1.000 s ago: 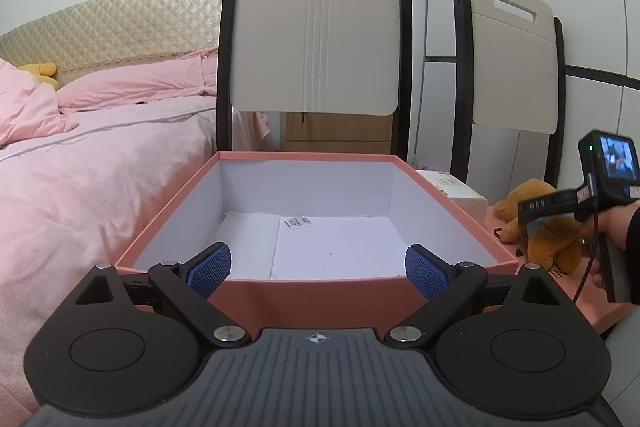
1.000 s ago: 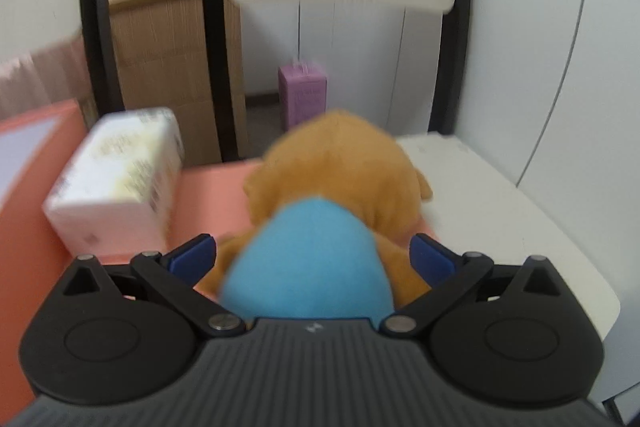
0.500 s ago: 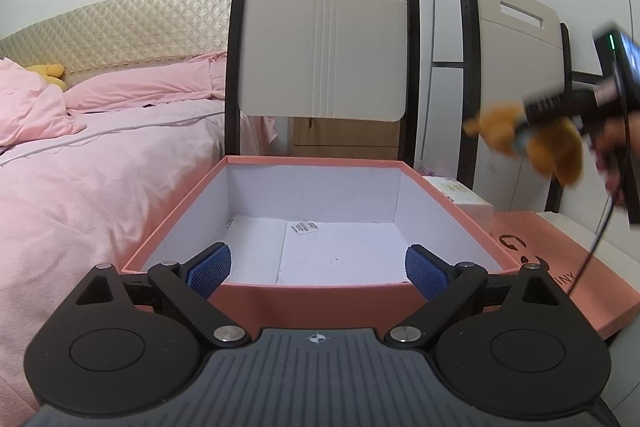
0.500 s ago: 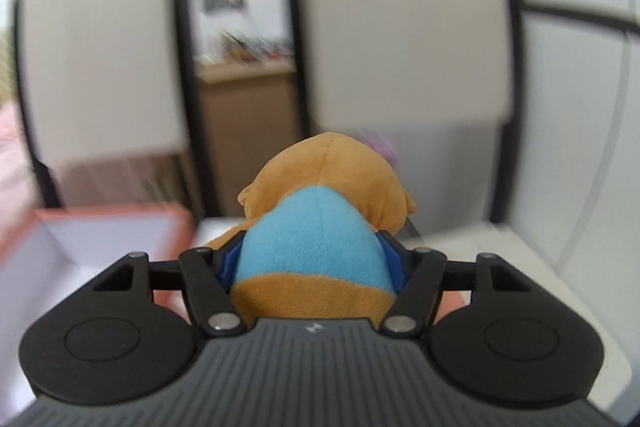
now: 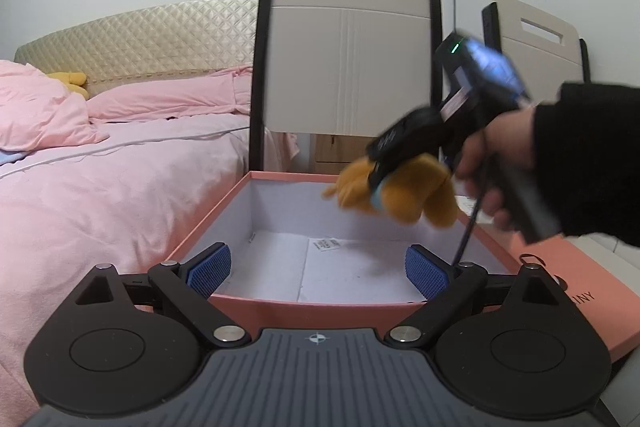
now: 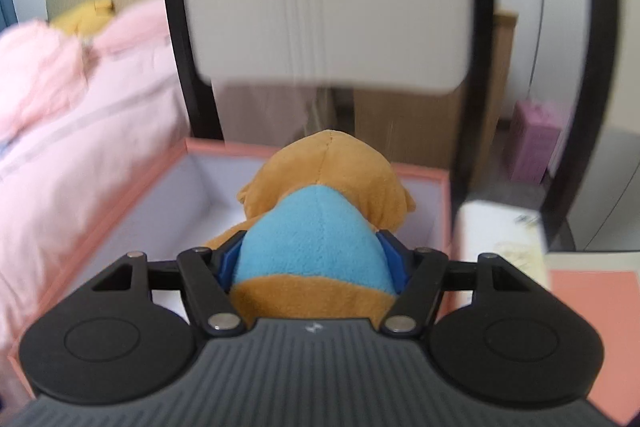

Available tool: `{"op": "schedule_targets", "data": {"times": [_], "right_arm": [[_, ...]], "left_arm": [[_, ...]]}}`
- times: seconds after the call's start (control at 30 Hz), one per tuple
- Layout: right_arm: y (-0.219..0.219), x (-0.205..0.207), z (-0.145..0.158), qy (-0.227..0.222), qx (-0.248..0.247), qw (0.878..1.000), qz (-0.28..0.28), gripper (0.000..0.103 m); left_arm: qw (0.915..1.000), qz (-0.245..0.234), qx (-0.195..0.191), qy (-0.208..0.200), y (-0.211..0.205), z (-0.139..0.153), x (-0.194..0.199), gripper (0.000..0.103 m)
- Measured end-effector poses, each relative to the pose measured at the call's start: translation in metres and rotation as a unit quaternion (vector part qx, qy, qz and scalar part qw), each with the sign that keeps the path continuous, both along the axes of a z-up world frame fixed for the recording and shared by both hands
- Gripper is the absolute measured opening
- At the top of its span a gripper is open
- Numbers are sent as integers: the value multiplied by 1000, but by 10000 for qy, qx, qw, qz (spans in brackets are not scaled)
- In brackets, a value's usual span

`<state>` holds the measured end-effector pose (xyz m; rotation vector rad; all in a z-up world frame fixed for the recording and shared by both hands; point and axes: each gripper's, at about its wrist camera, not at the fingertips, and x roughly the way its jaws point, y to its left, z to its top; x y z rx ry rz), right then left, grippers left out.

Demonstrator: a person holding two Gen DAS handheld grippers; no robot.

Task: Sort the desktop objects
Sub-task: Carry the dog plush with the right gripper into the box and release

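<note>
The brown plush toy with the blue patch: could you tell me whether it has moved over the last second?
Yes. The brown plush toy with the blue patch, clamped in the right hand-held gripper, moved left from beside the open pink cardboard box to above it.

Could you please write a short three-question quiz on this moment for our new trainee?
1. True or false: the right gripper holds the plush toy with its jaws closed on the blue part.
2. Multiple choice: where is the plush toy now? A) lying on the bed, B) in the air above the open pink box, C) resting on the box floor.
3. Fill in: the left gripper has its jaws ____, with nothing between them.

Key
1. True.
2. B: in the left wrist view it hangs over the right part of the box, clear of the floor.
3. Open: both blue pads sit wide apart in front of the box's near wall.
</note>
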<state>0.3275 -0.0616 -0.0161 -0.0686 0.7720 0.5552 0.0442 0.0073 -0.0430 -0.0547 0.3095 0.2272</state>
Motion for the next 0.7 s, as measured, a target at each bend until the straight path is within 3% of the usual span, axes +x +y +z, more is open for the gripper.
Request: {"op": "schedule_targets", "data": {"times": [0.2, 0.37, 0.53, 0.7], "right_arm": [[18, 25, -49, 609, -468, 9970, -17, 69], [20, 26, -69, 893, -569, 9943, 111, 81], [16, 8, -45, 412, -240, 9986, 235, 99], [3, -16, -9, -201, 102, 9991, 358, 103]], "left_arm": [[9999, 61, -68, 89, 5, -3, 4, 96], [9998, 121, -105, 106, 7, -3, 3, 96], [9997, 193, -106, -44, 7, 0, -1, 96], [9997, 218, -94, -58, 6, 1, -3, 96]]}}
